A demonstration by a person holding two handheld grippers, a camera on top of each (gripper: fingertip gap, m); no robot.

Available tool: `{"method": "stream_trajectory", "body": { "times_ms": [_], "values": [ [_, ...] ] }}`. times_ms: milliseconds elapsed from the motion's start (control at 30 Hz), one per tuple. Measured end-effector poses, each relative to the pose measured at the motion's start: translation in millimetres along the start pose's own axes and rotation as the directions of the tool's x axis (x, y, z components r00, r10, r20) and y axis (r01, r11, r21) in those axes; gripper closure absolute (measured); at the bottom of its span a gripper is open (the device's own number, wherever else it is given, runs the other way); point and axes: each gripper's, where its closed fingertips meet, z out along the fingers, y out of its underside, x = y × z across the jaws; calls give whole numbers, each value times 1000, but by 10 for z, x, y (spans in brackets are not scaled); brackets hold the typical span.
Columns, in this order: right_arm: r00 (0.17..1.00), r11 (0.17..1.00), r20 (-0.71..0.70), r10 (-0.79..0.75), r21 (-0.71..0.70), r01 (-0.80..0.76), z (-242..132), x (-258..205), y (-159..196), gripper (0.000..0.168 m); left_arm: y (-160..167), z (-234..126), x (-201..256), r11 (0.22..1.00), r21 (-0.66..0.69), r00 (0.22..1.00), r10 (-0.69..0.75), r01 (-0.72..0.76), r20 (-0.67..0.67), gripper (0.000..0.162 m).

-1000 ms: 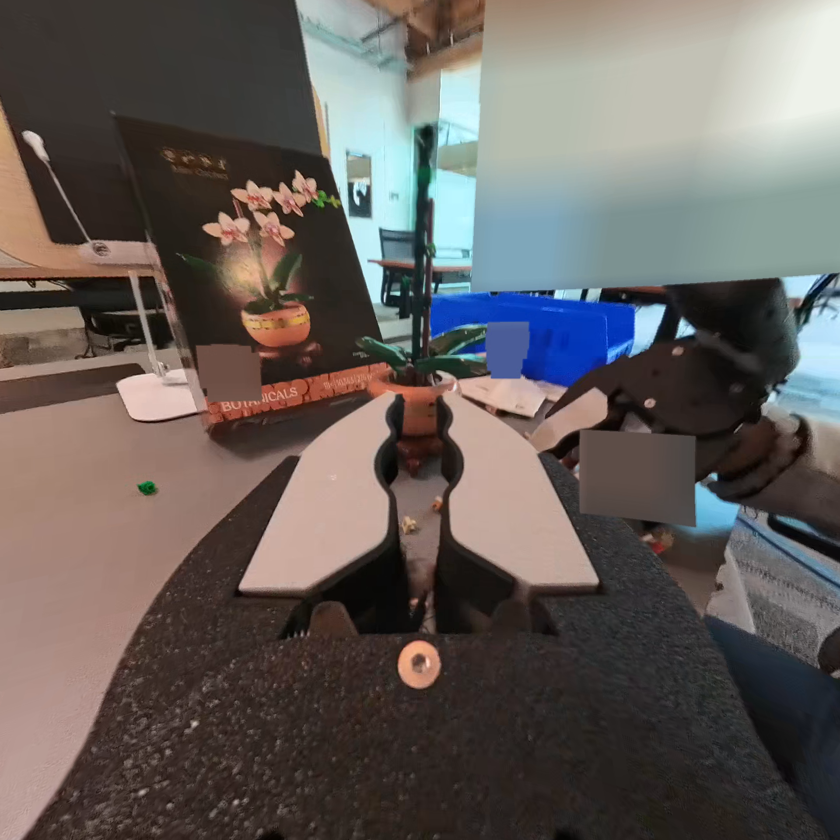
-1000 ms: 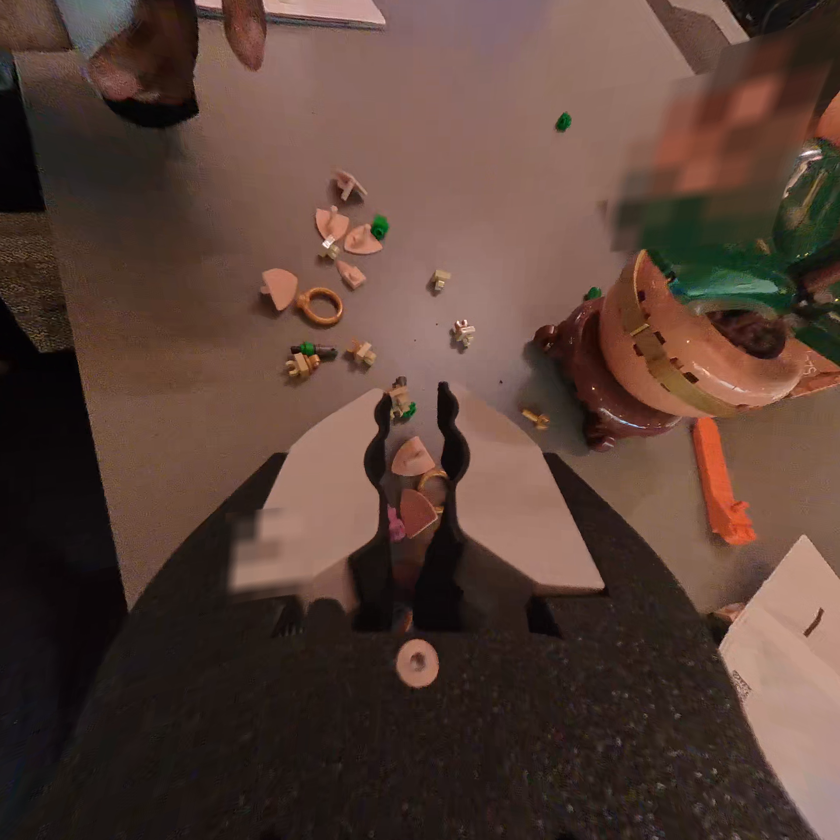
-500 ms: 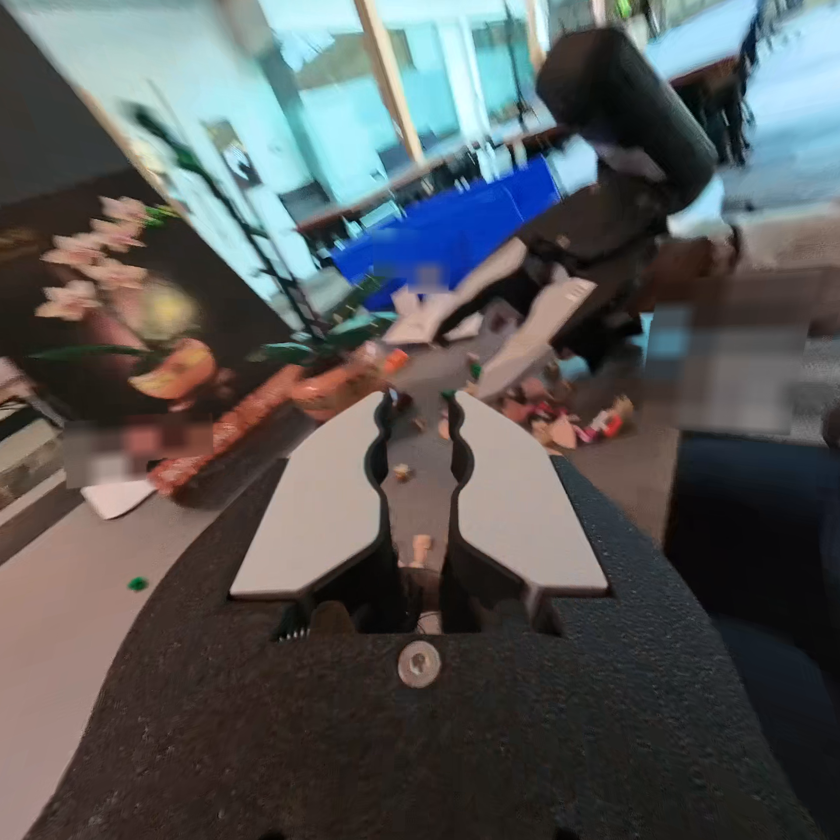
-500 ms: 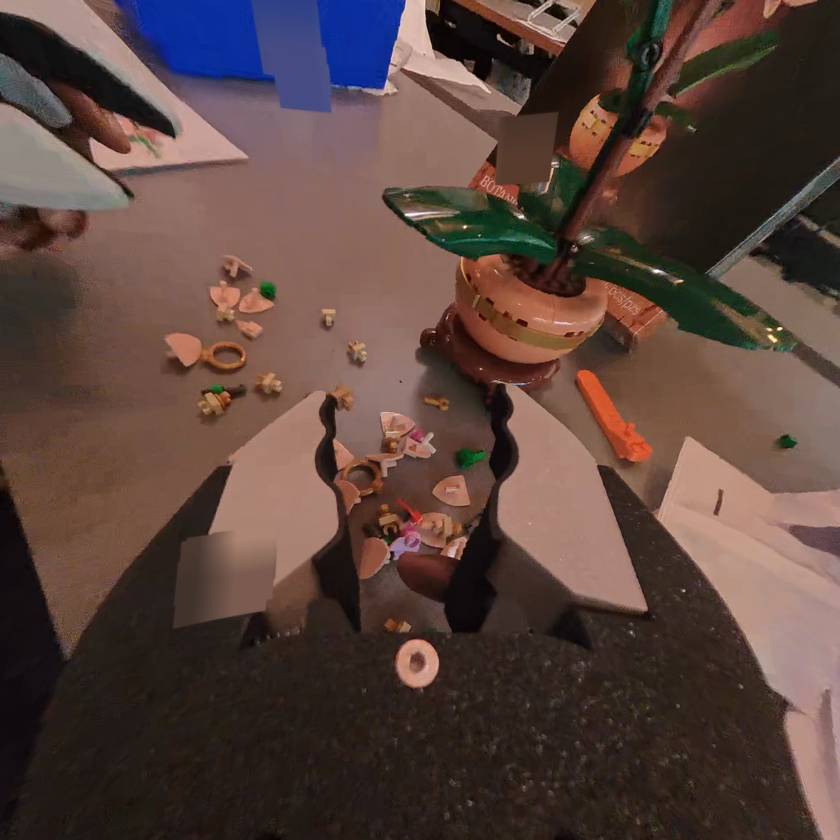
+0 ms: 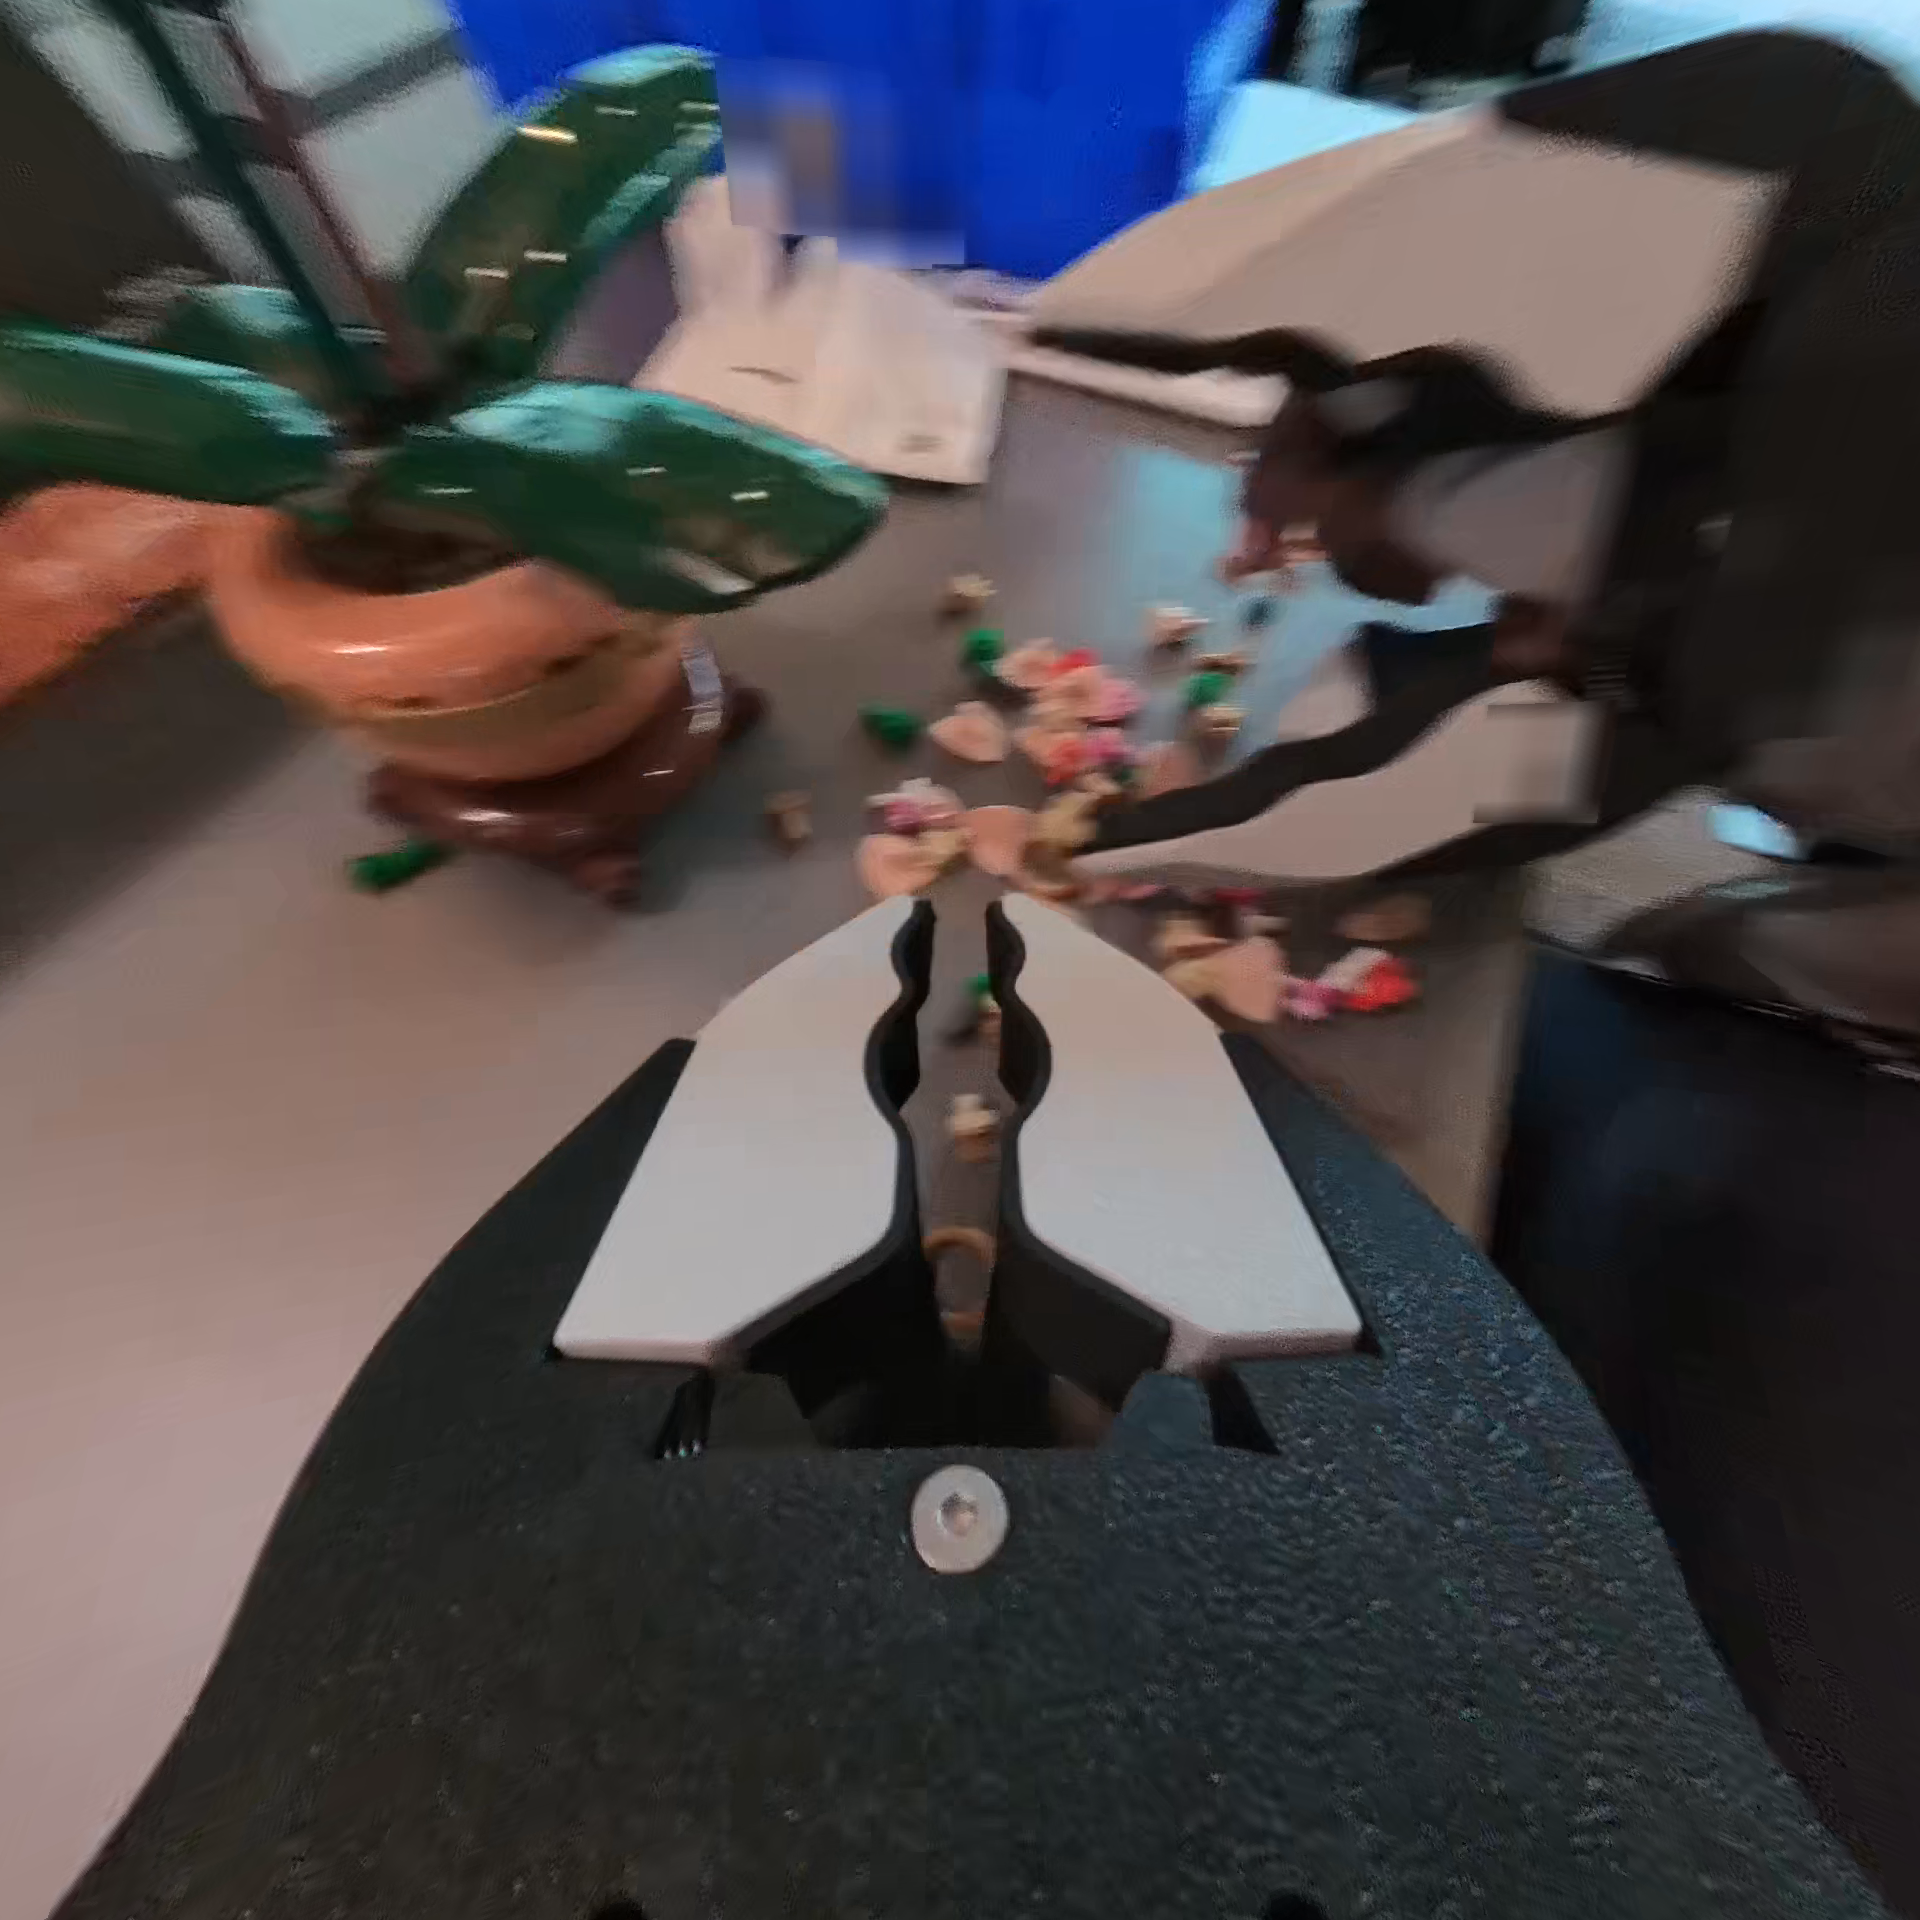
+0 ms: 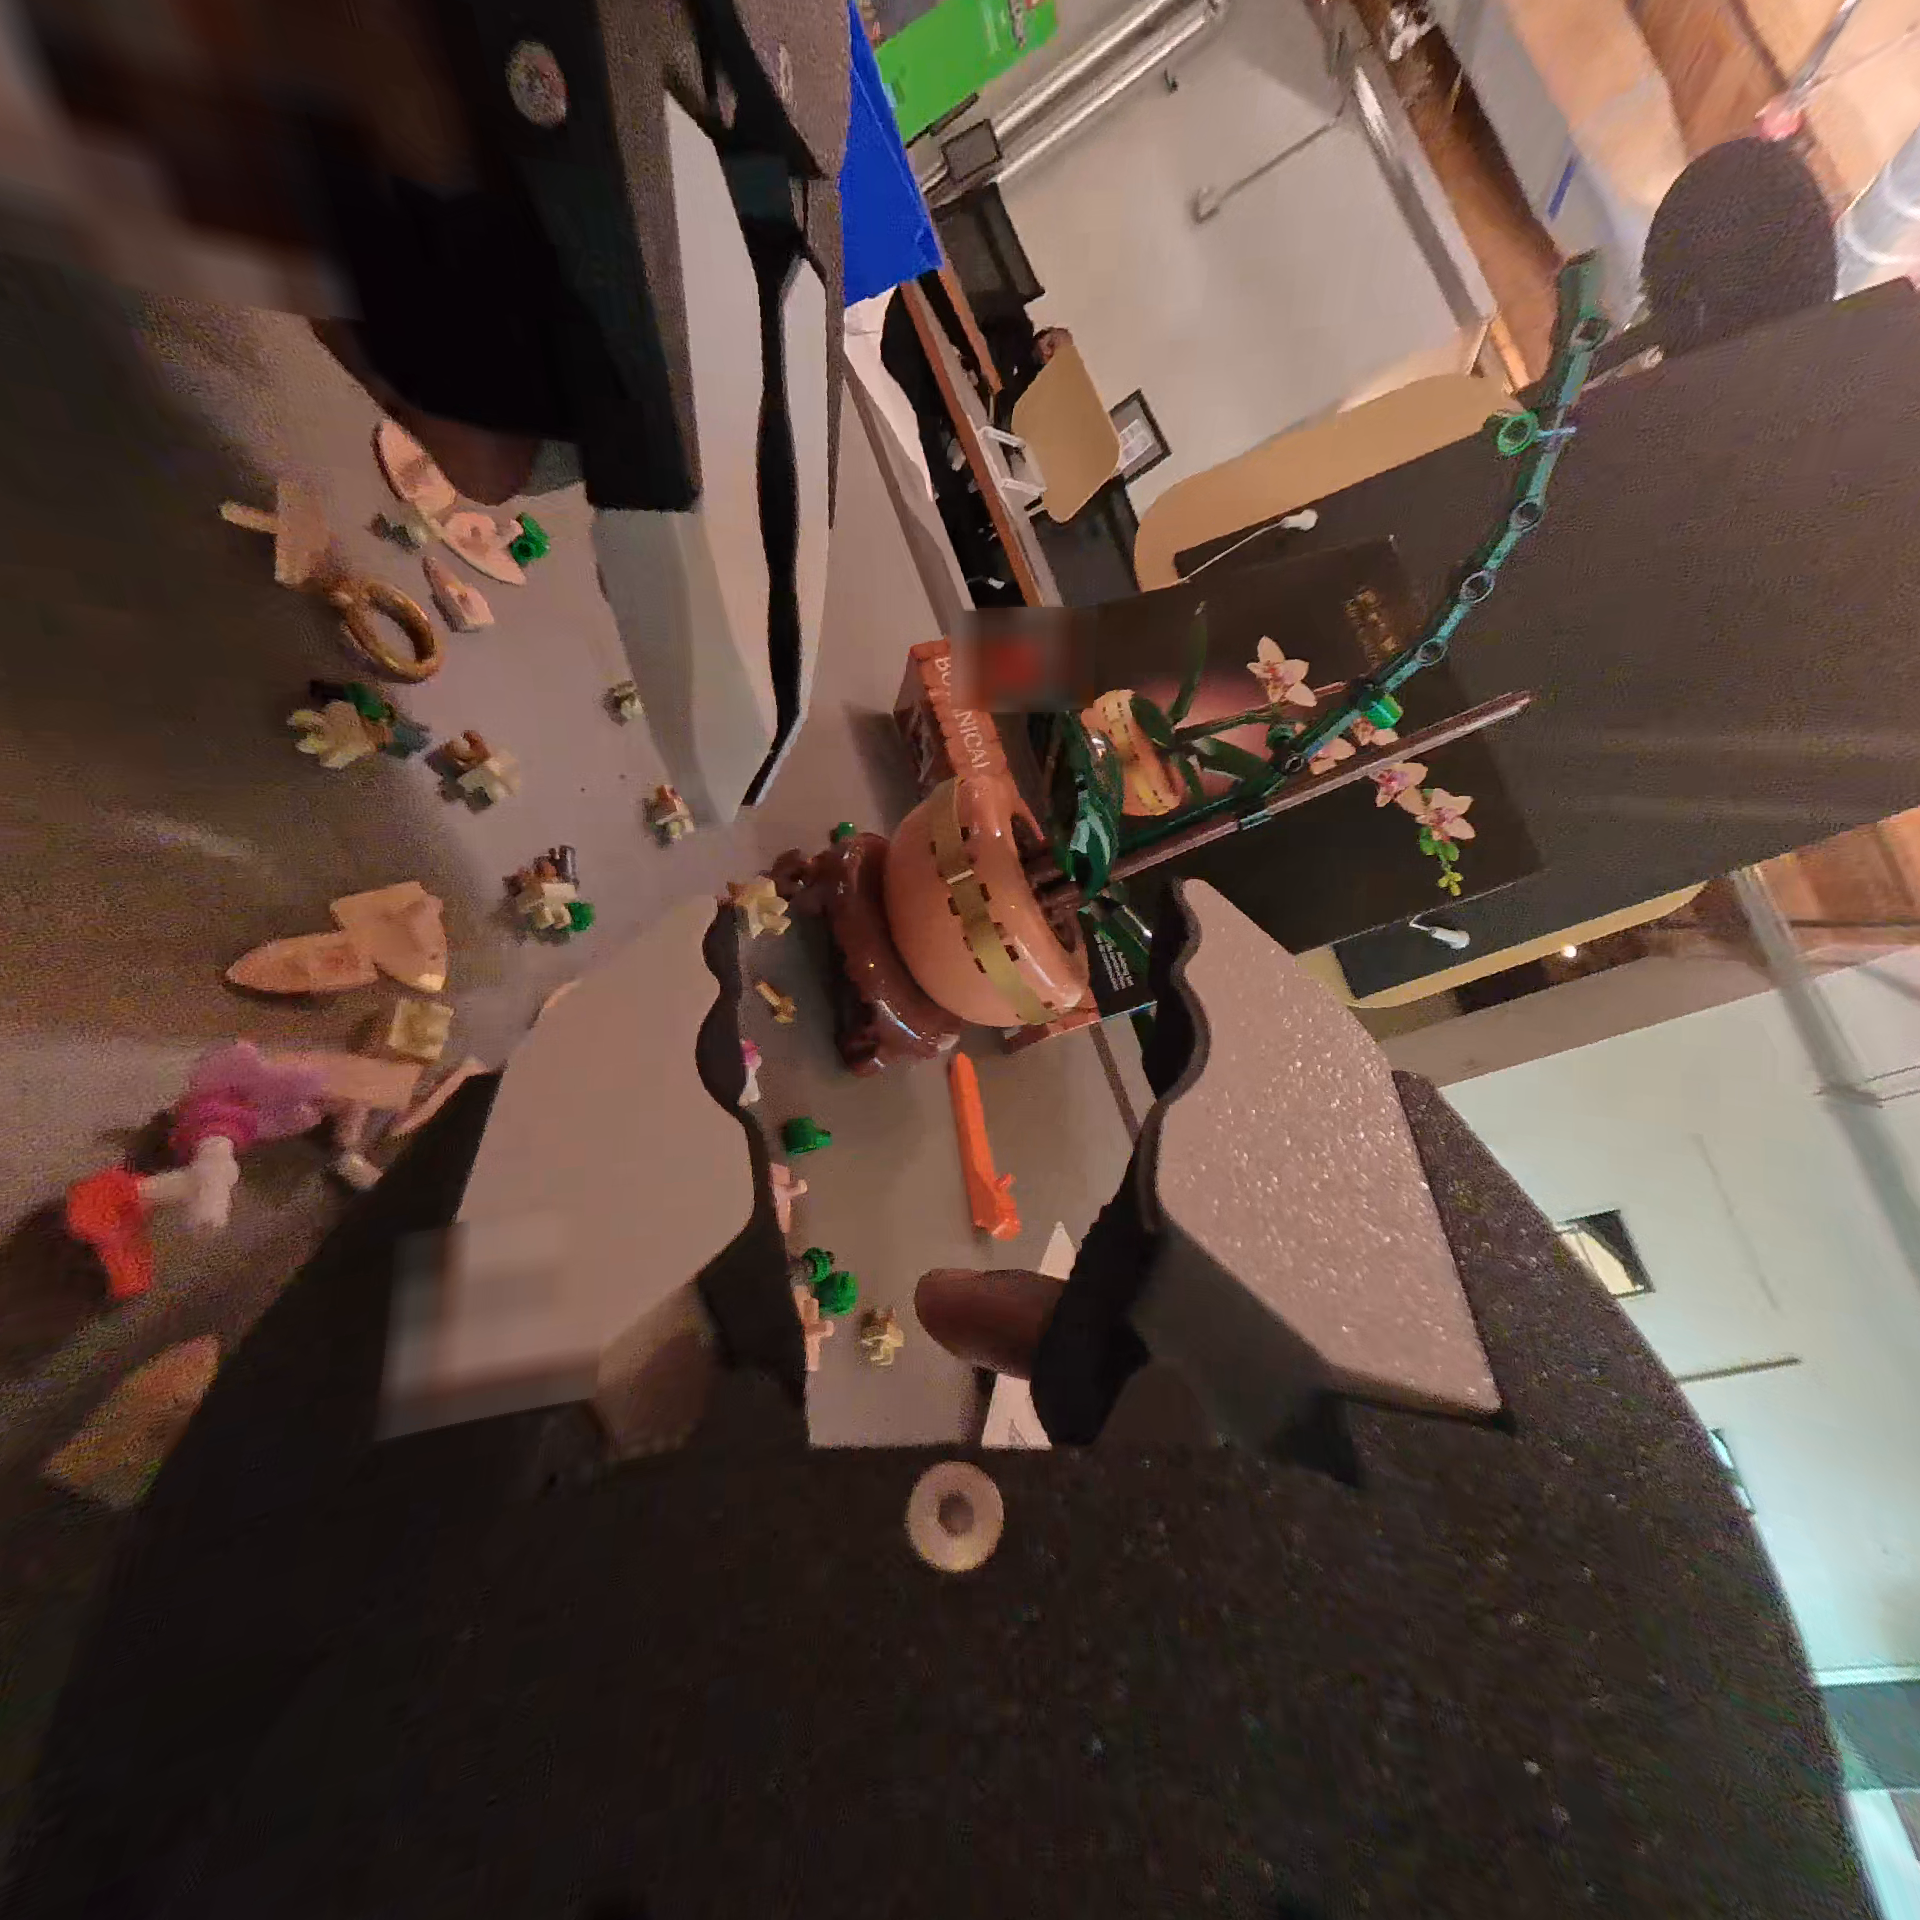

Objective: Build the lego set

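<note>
Small, light, rigid lego pieces point(image 5: 1049, 727), judged best pinched by their edges, are seen scattered on the grey table point(image 5: 260, 1039) beside the potted model point(image 5: 447, 644), with the left tool point(image 5: 961, 925) nearly closed and empty and the right tool point(image 6: 951, 914) held wide open.

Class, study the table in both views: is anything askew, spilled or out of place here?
Nothing looks damaged. The loose pieces lie scattered across the grey table beside the flower pot rather than sorted, and one green piece sits apart by the pot's base. The pot itself stands upright in the left wrist view.
</note>
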Motion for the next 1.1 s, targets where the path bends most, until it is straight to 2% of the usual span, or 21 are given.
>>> {"method": "stream_trajectory", "body": {
  "times_ms": [33, 100, 167, 233, 300, 333, 400, 433, 467, 533, 600, 700, 767, 800, 833, 900, 967, 1033, 1100],
  "values": [
    [1000, 1000, -6, -6, 9, 6, -28, 13, 16, 93, -20, -14, -88, 999, 29, 997, 20, -22, 70, 151],
    [999, 1000, 27, 28, 9, -28, -51, -26, 74, 90, -164, -33, -45, 988, 147, 995, 32, -45, 89, 148],
    [999, 1000, 33, 17, 25, -18, -48, -51, 53, 88, -286, 17, 152, 977, 215, 1000, 8, -10, 9, 145],
    [1000, 998, 12, -5, 55, 5, -43, -34, -42, 90, -190, 163, 271, 993, 117, 999, 29, -25, -28, 137],
    [999, 999, 18, -44, -2, 44, 8, -52, 11, 78, -105, 229, 162, 997, 45, 996, 67, -70, 61, 132],
    [999, 999, 11, -47, -11, 47, 14, -40, 30, 81, -72, 209, 26, 995, 17, 985, 90, -94, 147, 139],
    [999, 1000, -20, -30, -2, 30, -25, 49, 55, 89, -3, 76, -330, 986, -42, 919, 167, -163, 358, 144],
    [1000, 1000, -30, -4, -16, 4, -58, 103, 106, 92, -6, -1, -442, 980, -36, 886, 193, -197, 421, 147],
    [999, 999, -33, 38, -36, -39, -93, 156, 186, 108, -41, -67, -490, 977, 6, 873, 188, -214, 450, 149],
    [986, 979, -11, 168, -113, -168, -181, 224, 425, 140, -146, -175, -479, 971, 150, 895, 105, -187, 434, 153],
    [921, 910, 43, 388, -176, -375, -308, 224, 617, 165, -276, -311, -443, 938, 298, 919, 49, -177, 391, 154],
    [746, 749, 113, 657, -215, -627, -509, 195, 711, 168, -448, -519, -361, 858, 486, 955, 17, -167, 297, 150],
    [645, 668, 170, 745, -175, -724, -559, 213, 638, 166, -480, -593, -355, 841, 530, 971, -21, -112, 238, 133],
    [607, 642, 211, 766, -215, -736, -549, 168, 639, 166, -490, -606, -337, 839, 535, 977, -21, -99, 214, 121],
    [580, 642, 275, 767, -306, -704, -534, 59, 668, 164, -497, -610, -312, 841, 531, 979, -7, -104, 201, 111],
    [563, 744, 486, 668, -429, -513, -521, -201, 709, 146, -504, -596, -206, 844, 510, 978, 77, -166, 191, 109],
    [594, 863, 627, 505, -371, -342, -410, -254, 754, 143, -510, -573, -85, 837, 501, 972, 149, -221, 181, 113],
    [549, 922, 744, 381, -264, -282, -294, -249, 678, 146, -501, -554, 49, 828, 505, 969, 203, -245, 137, 119],
    [476, 952, 828, 297, -216, -218, -215, -257, 671, 148, -493, -547, 92, 825, 512, 971, 210, -240, 117, 120]
  ]
}}
